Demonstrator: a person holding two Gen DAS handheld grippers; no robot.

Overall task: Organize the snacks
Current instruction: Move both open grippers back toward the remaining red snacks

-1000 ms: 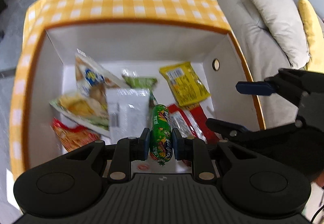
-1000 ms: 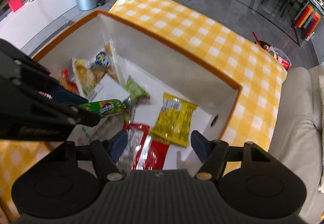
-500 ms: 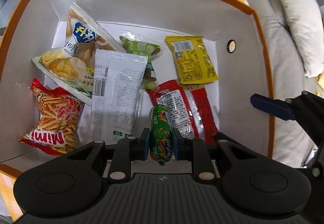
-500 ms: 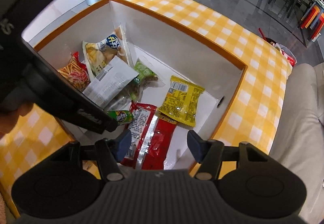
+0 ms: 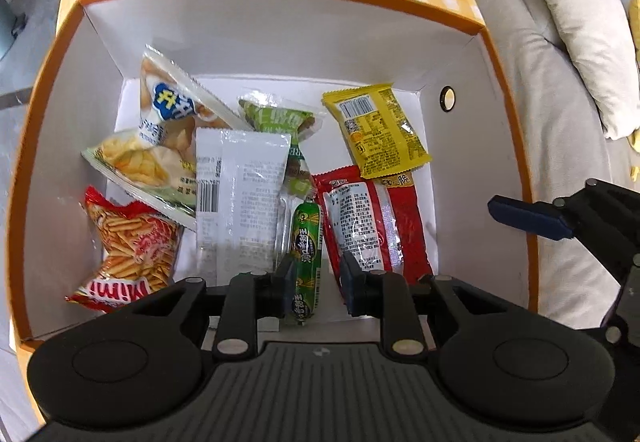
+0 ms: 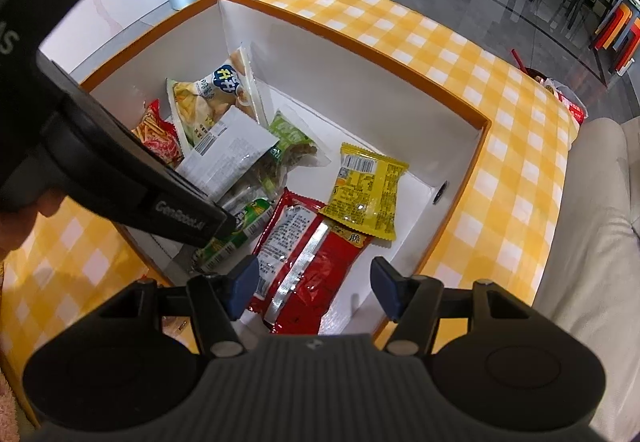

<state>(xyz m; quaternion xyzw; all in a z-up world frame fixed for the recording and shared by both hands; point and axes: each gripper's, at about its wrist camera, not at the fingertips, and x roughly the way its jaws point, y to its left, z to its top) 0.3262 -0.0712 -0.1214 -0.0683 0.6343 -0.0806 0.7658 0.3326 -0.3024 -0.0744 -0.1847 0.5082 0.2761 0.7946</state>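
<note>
Left tool [image 5: 316,278]: I see its jaws opening, the right pad already clear of the sausage [image 5: 306,254] between them.
Sausage: low in the box [image 5: 256,30], between white packet [image 5: 240,198] and red packet [image 5: 368,226].
Right tool [image 6: 312,290]: released, empty, above the box's near edge.

Your left tongs [image 5: 314,278] point steeply down, jaws opening with a gap on 1 side. Your right tongs [image 6: 312,292] hang half open, empty.
</note>
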